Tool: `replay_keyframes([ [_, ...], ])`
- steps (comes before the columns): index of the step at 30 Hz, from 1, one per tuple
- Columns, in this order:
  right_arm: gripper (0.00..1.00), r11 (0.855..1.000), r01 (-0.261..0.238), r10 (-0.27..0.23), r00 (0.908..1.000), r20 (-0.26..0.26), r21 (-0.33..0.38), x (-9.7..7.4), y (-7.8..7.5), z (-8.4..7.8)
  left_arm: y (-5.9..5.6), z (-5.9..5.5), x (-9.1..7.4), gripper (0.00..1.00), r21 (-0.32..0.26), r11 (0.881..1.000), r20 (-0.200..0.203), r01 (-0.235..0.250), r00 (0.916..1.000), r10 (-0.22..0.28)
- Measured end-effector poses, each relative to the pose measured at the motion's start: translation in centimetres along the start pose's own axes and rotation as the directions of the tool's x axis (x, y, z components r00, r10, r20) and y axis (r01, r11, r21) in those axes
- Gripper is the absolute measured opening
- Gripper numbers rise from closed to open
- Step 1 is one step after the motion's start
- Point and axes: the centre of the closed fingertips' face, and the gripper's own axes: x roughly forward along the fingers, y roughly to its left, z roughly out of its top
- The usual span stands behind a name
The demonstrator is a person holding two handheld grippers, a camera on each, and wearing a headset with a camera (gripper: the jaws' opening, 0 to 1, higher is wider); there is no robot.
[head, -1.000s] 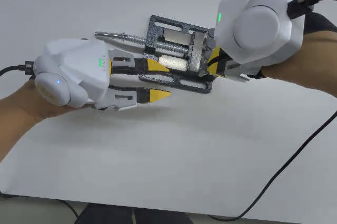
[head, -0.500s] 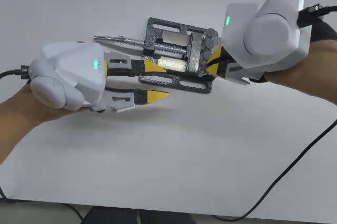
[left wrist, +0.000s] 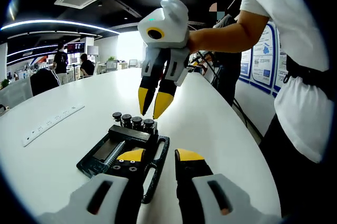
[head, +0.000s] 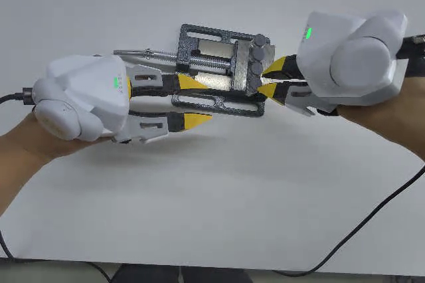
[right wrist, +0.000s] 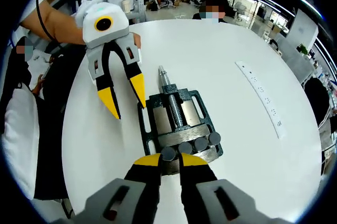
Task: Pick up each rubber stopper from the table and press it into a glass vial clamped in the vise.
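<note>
Four rubber stoppers (head: 254,68) stand in a row across the vise (head: 206,31), well back from the table's (head: 232,183) near edge. The right gripper (head: 267,78), jaws narrowly parted and empty, hangs right at that row. It's far nearer than the left gripper (head: 206,102), gaping wide and empty alongside the vise's screw side.
</note>
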Motion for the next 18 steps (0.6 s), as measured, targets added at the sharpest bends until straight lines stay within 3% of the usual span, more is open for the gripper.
replay_keyframes([
  [3,0.16,0.999,0.029,-0.031,0.9984,0.047,0.027,-0.1,0.0,0.1,0.1,0.0,0.0,0.2,-0.001,1.0,-0.003,-0.007,1.0,0.007],
  [7,0.23,0.995,0.056,-0.067,0.9891,0.131,0.088,-0.1,0.3,0.8,0.3,0.1,-0.2,0.2,-0.006,1.0,-0.001,-0.025,0.9997,0.025],
  [18,0.36,0.977,0.118,-0.16,0.9578,0.239,0.179,-0.2,0.2,1.4,1.1,0.3,-1.2,0.23,-0.022,0.996,-0.014,-0.082,0.9966,0.081],
])
